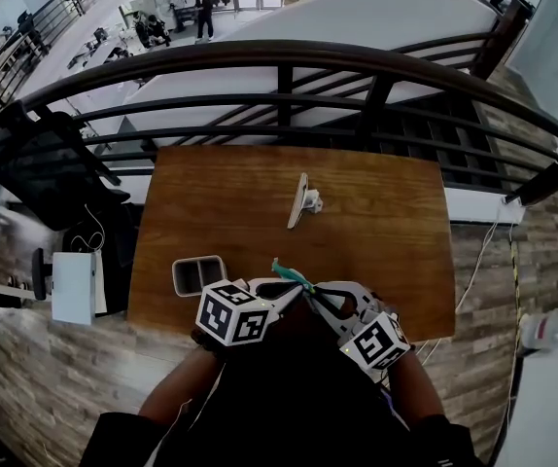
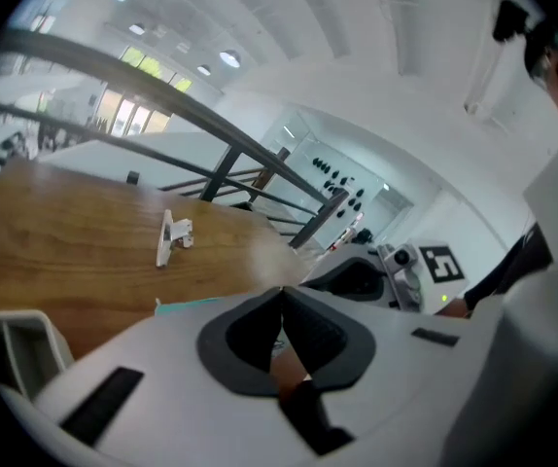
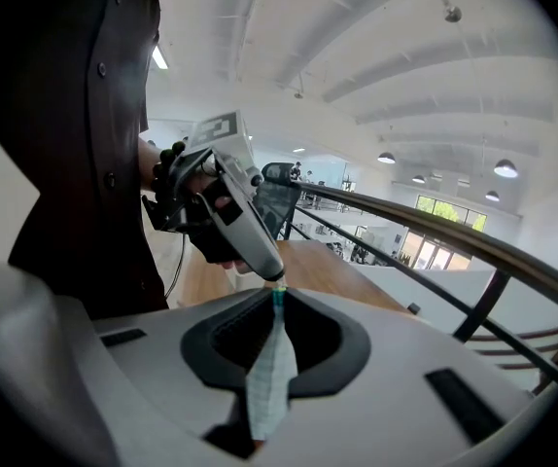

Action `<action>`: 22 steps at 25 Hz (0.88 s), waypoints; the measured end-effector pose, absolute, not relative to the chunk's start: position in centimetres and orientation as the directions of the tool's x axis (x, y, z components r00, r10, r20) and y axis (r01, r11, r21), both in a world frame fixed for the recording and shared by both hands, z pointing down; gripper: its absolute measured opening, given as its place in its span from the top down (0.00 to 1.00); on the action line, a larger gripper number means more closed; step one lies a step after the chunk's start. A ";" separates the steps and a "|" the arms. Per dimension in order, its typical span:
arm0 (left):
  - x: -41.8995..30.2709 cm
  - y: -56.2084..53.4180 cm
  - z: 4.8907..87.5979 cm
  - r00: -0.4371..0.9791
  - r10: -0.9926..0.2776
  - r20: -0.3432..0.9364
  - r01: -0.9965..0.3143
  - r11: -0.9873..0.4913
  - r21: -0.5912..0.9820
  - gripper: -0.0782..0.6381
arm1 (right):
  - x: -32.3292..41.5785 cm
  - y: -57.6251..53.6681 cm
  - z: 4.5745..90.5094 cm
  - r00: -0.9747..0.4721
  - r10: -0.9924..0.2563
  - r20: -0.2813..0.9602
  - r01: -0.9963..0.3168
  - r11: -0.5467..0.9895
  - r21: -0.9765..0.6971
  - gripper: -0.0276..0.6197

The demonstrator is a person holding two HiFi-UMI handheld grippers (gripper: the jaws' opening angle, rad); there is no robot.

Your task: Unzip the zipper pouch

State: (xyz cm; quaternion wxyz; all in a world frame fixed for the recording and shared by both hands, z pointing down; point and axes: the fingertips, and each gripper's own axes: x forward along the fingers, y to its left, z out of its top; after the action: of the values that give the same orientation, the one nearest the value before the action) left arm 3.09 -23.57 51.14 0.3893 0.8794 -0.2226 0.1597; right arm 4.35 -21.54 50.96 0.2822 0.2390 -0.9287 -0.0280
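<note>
I have the zipper pouch (image 1: 290, 275) over the table's (image 1: 396, 222) near edge, between left gripper (image 1: 295, 293) and right gripper (image 1: 312, 297). A tray (image 1: 198, 260) sits to its left and a clip (image 1: 300, 200) behind.

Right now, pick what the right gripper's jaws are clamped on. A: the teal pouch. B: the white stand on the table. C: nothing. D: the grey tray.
A: in the right gripper view, the pale teal pouch runs up between the jaws of the right gripper, which press on it.
</note>
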 end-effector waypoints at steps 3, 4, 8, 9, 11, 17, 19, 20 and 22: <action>3.3 -23.4 51.2 0.840 -0.279 0.465 -0.527 -0.624 0.577 0.87 | 4.5 -21.4 50.9 -0.723 -0.466 0.510 -0.436 0.880 0.186 0.91; 3.4 -23.5 51.2 0.844 -0.278 0.459 -0.523 -0.619 0.586 0.87 | 4.6 -21.5 50.9 -0.721 -0.470 0.509 -0.441 0.878 0.186 0.91; 3.6 -23.3 51.5 0.855 -0.267 0.445 -0.509 -0.596 0.621 0.87 | 4.8 -21.2 51.1 -0.714 -0.477 0.513 -0.450 0.873 0.186 0.91; 3.7 -23.3 51.6 0.855 -0.268 0.444 -0.509 -0.590 0.626 0.87 | 4.9 -21.1 51.1 -0.713 -0.479 0.512 -0.452 0.872 0.185 0.91; 3.6 -23.3 51.7 0.853 -0.281 0.440 -0.517 -0.567 0.641 0.87 | 5.0 -21.0 51.0 -0.718 -0.481 0.503 -0.456 0.871 0.183 0.91; 2.5 -23.7 50.8 0.865 -0.306 0.398 -0.502 -0.541 0.675 0.87 | 6.0 -20.5 49.7 -0.748 -0.484 0.453 -0.483 0.866 0.128 0.91; 2.8 -23.7 50.8 0.847 -0.318 0.427 -0.530 -0.572 0.626 0.87 | 6.1 -20.5 49.7 -0.747 -0.485 0.454 -0.480 0.867 0.137 0.91; 2.9 -23.7 50.9 0.841 -0.320 0.436 -0.537 -0.579 0.614 0.87 | 6.1 -20.5 49.6 -0.748 -0.486 0.452 -0.480 0.866 0.138 0.91; 2.9 -23.7 51.0 0.838 -0.318 0.444 -0.542 -0.580 0.607 0.87 | 6.2 -20.5 49.5 -0.749 -0.488 0.449 -0.480 0.866 0.141 0.91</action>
State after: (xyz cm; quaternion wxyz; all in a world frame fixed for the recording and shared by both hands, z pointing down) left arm 2.91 -23.72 51.00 0.3868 0.8771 -0.2453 0.1449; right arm 6.20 -20.50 49.53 0.2422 0.2586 -0.9351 -0.0083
